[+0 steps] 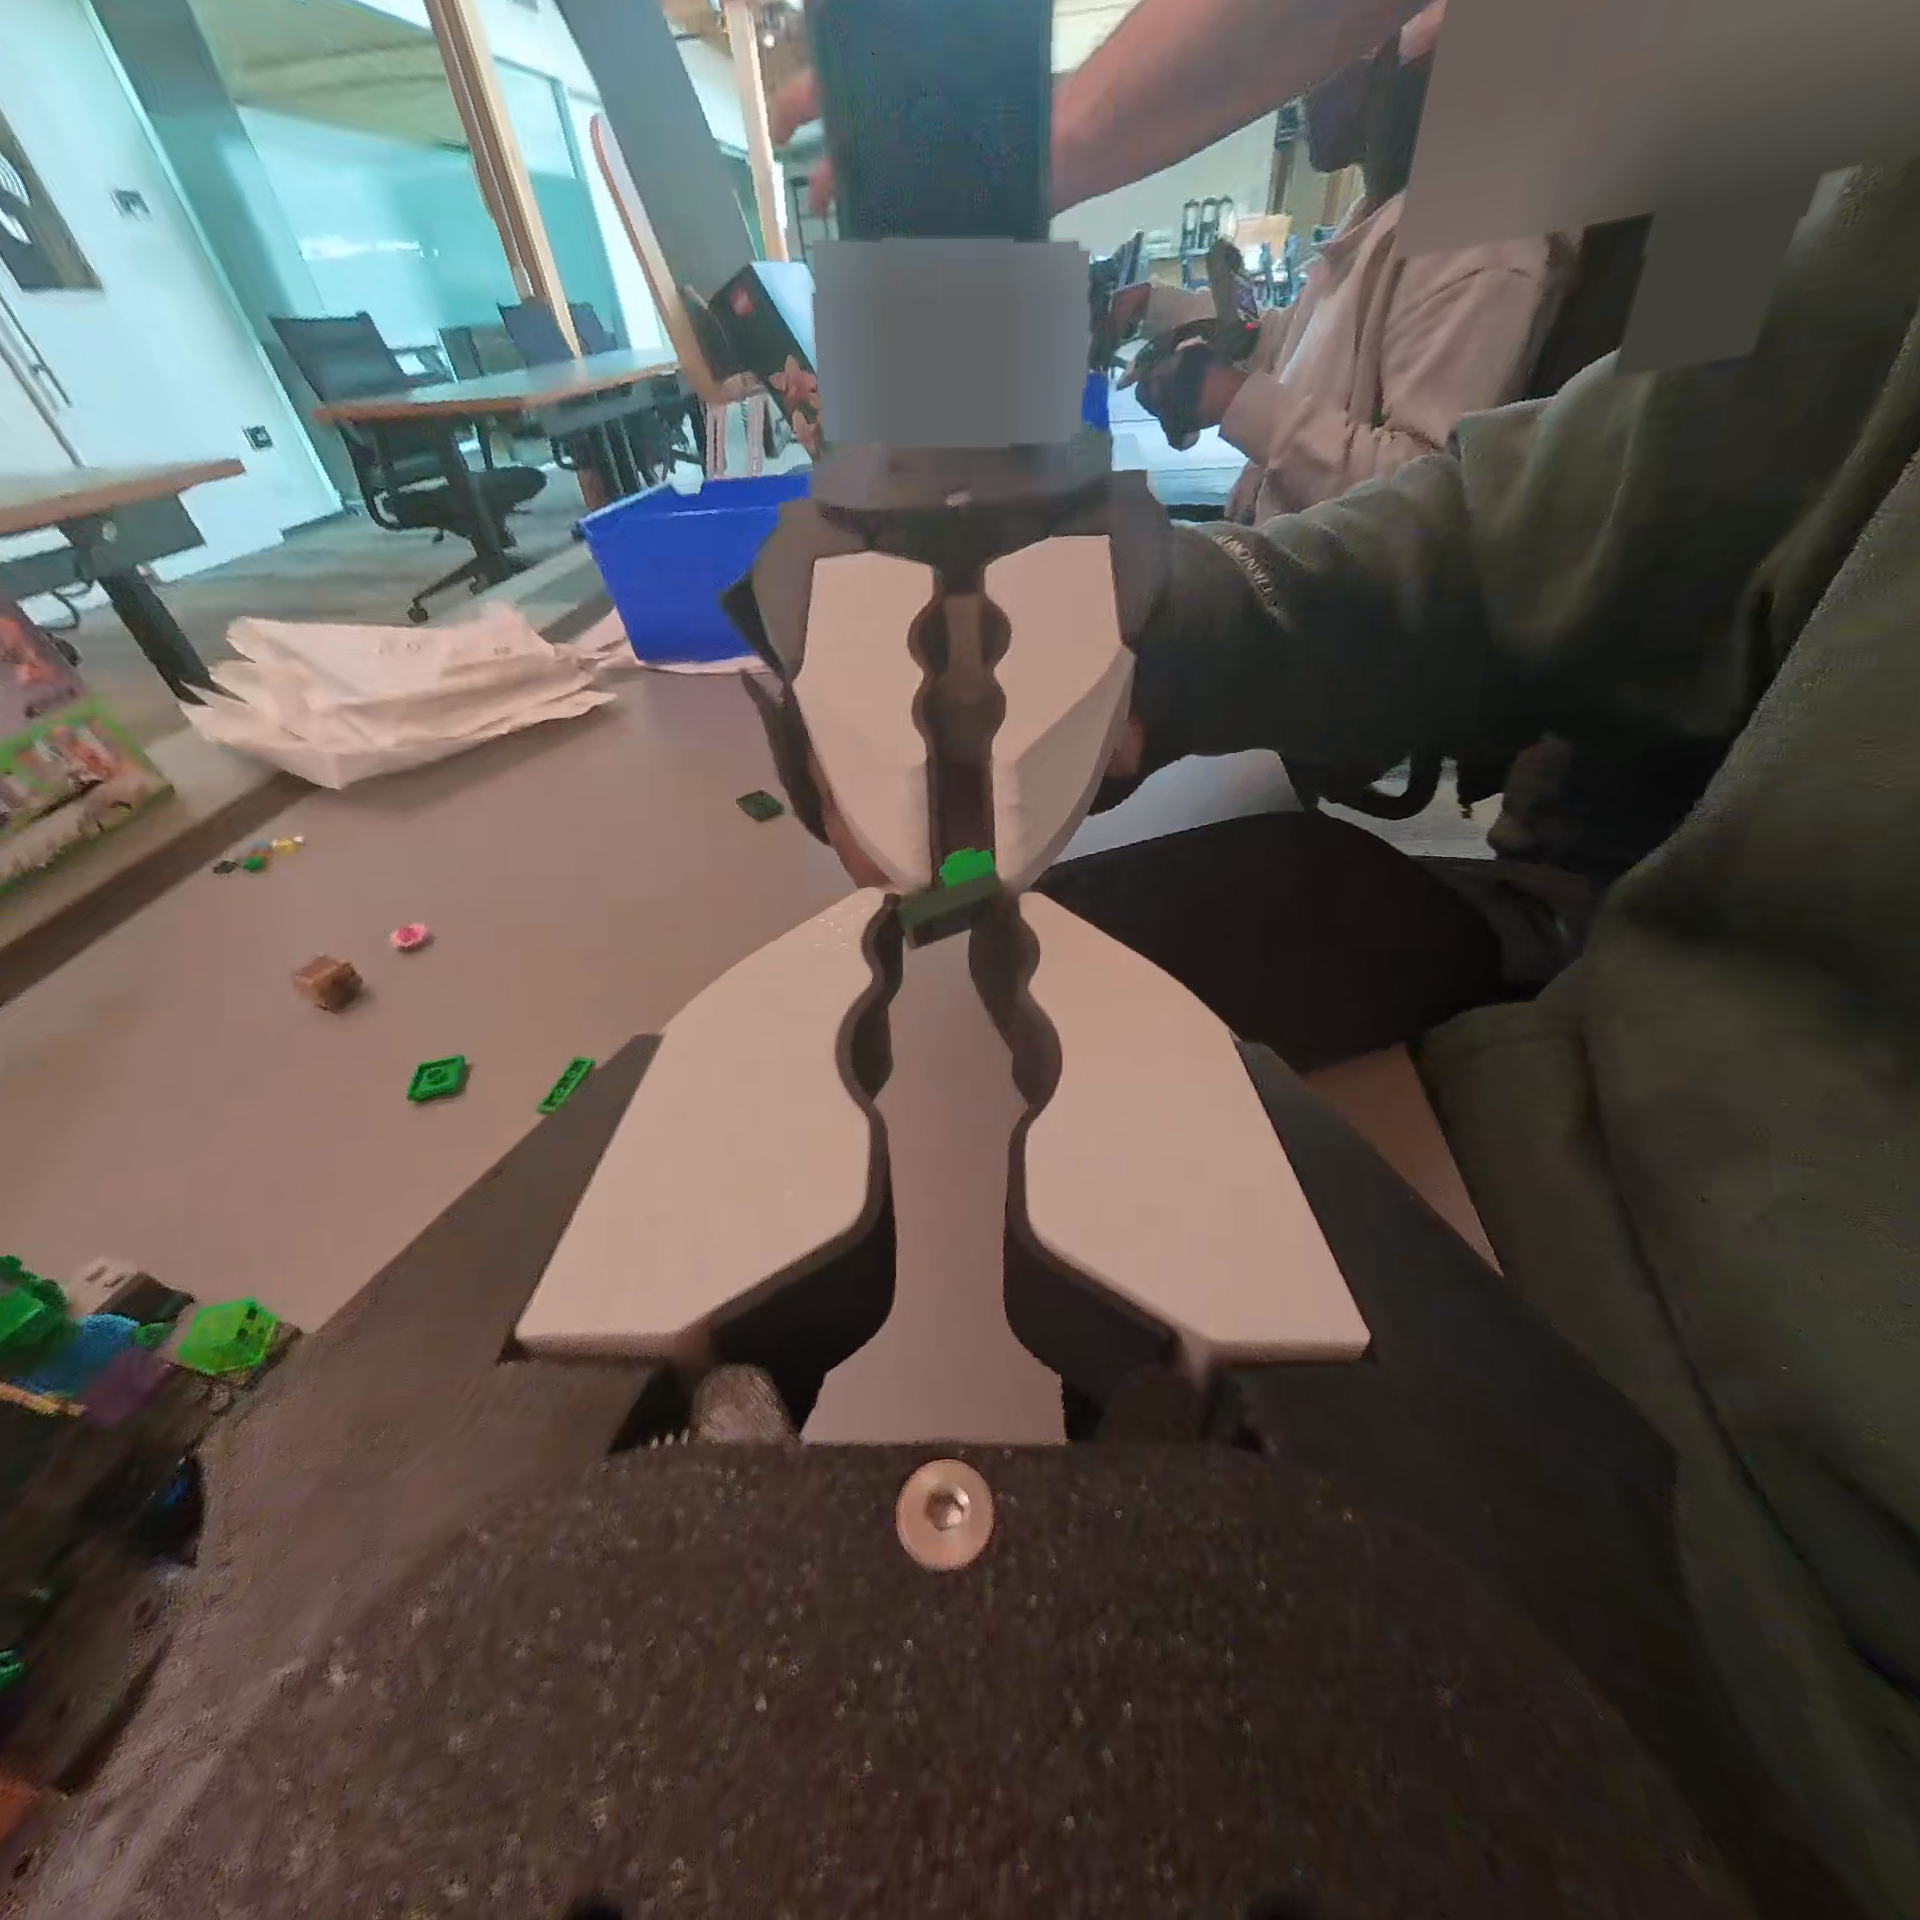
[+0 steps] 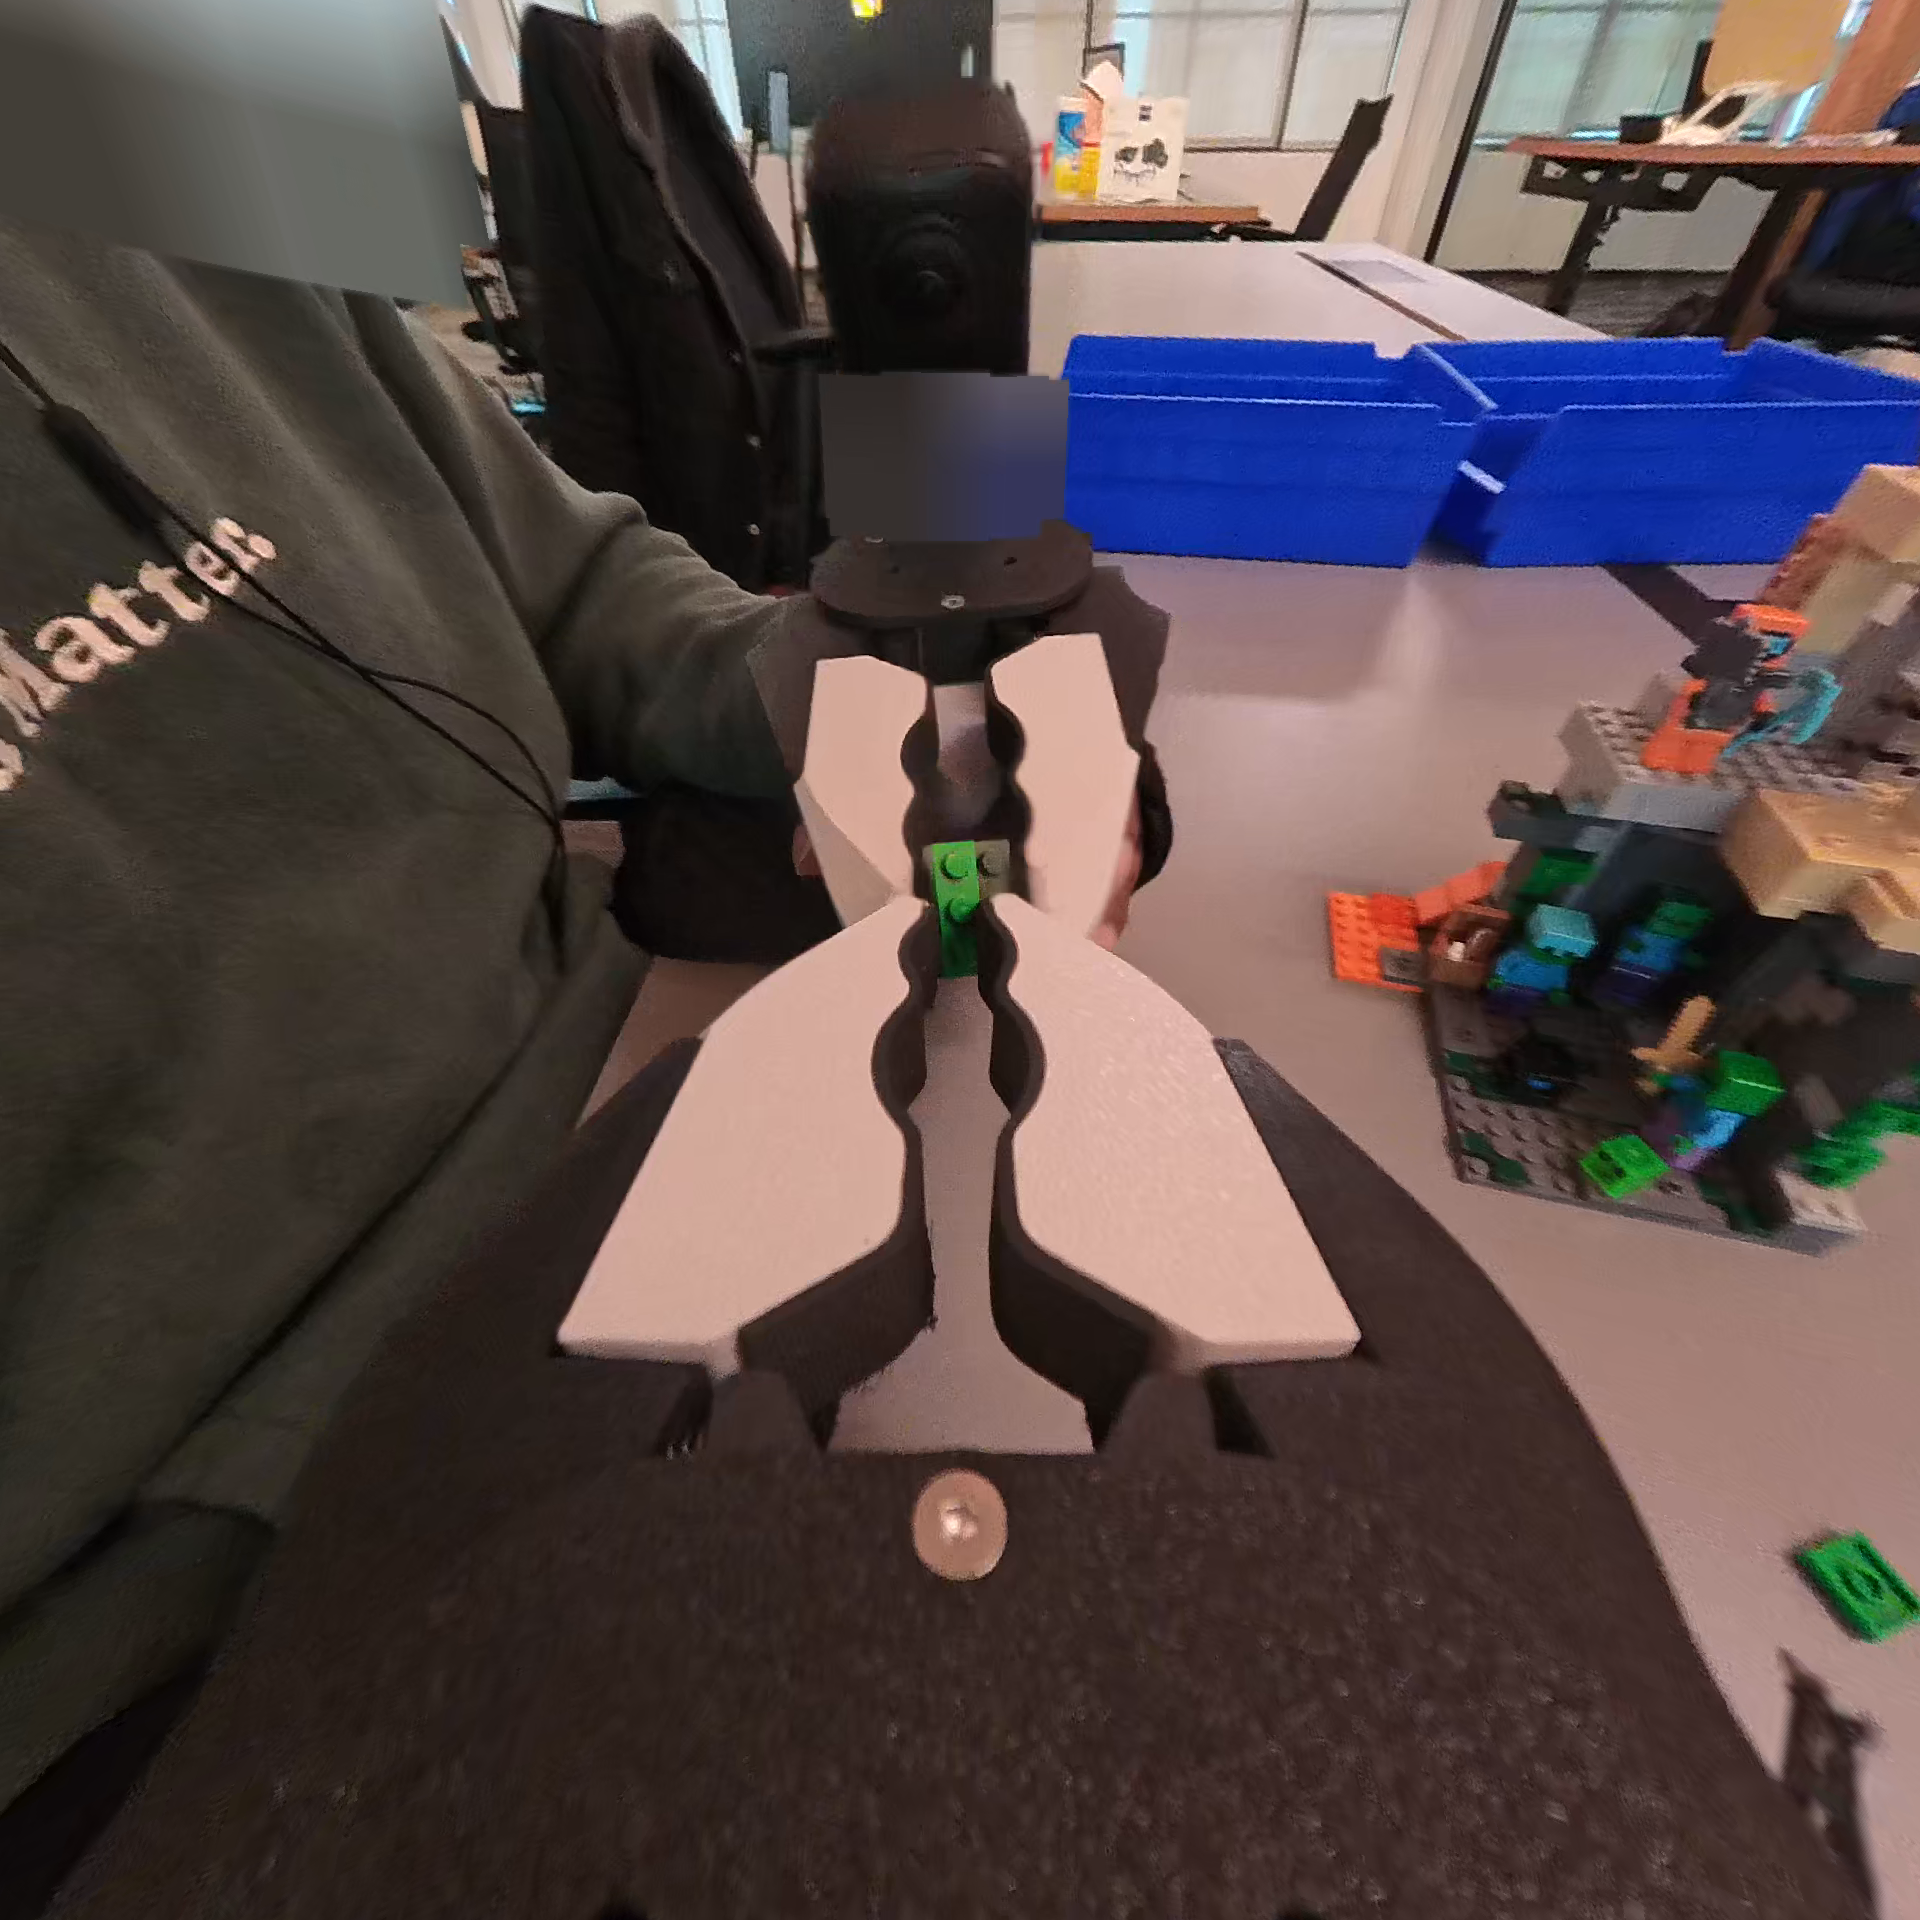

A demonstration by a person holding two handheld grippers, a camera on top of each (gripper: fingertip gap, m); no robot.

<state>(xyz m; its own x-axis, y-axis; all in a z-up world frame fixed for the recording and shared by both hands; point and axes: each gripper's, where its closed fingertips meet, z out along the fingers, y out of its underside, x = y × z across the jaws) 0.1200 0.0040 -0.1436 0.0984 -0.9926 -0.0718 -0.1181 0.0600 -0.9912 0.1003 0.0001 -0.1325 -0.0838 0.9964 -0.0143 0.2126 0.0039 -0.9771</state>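
Fingers of my left gripper (image 1: 945,902) are closed on a small dark green brick (image 1: 933,914), pinched at the very tips and raised above the grey table (image 1: 582,831). My right gripper (image 1: 964,875) faces it tip to tip, with a bright green plate (image 1: 968,862) touching the dark brick. I cannot tell here whether the two pieces are locked together or only pressed. Loose green tiles (image 1: 438,1078), a brown block (image 1: 328,982) and a pink piece (image 1: 410,937) lie well apart on the table, and a blue bin (image 1: 675,561) stands behind.

Seen from the right wrist, my right gripper (image 2: 956,912) grips the bright green plate (image 2: 954,904), studs toward the camera. The left gripper (image 2: 964,878) meets it, with the dark brick (image 2: 994,862) just beside the top stud. The join is hidden by the fingertips. A brick-built model (image 2: 1662,987) stands off to the right, blurred and cut off at the edge.
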